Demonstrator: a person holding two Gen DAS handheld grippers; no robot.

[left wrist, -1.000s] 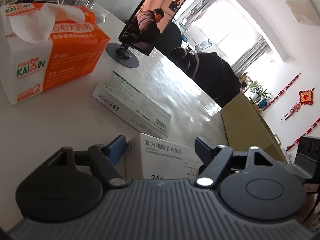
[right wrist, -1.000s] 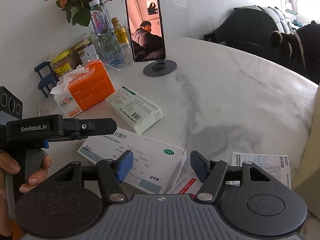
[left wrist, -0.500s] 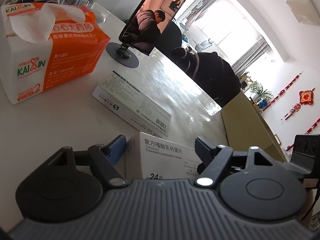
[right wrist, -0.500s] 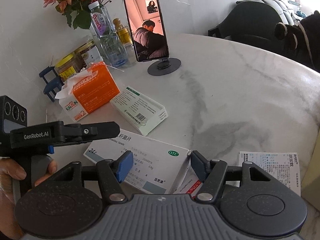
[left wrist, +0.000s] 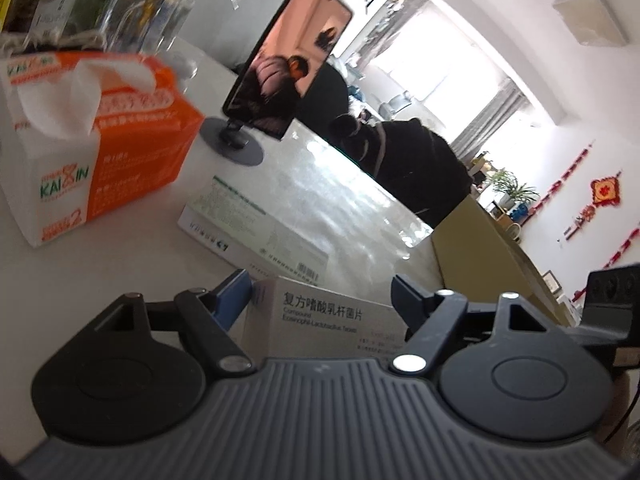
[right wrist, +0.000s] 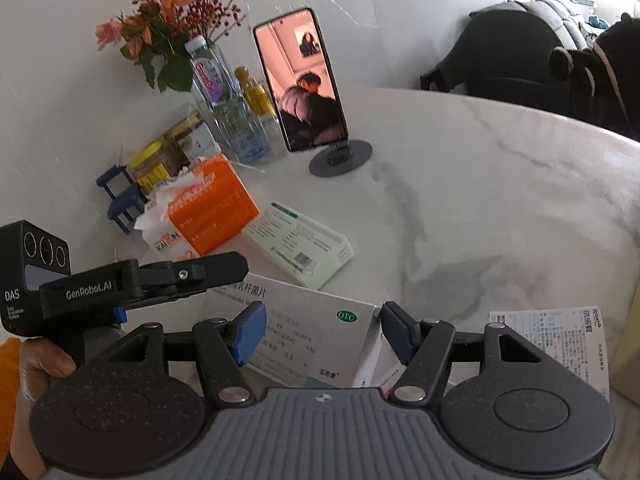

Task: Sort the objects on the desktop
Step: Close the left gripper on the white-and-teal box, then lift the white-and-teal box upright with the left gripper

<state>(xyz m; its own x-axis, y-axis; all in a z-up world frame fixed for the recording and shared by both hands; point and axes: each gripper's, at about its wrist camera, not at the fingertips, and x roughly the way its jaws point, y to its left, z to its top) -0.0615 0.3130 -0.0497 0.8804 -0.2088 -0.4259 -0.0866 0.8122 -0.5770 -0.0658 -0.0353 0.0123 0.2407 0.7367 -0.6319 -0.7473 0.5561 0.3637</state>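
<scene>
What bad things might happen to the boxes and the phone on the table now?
1. The left gripper straddles the white medicine box with an OTC mark, jaws open; closing off-centre might let it slip or twist.
2. Swinging that box away might bump the green-striped white box or the orange tissue pack close by.
3. The black phone on its round stand leans upright; a knock might tip it.

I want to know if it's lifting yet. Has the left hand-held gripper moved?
Yes. In its own view the tissue box and phone stand have slid lower, so it has probably tipped or risen upward.
</scene>
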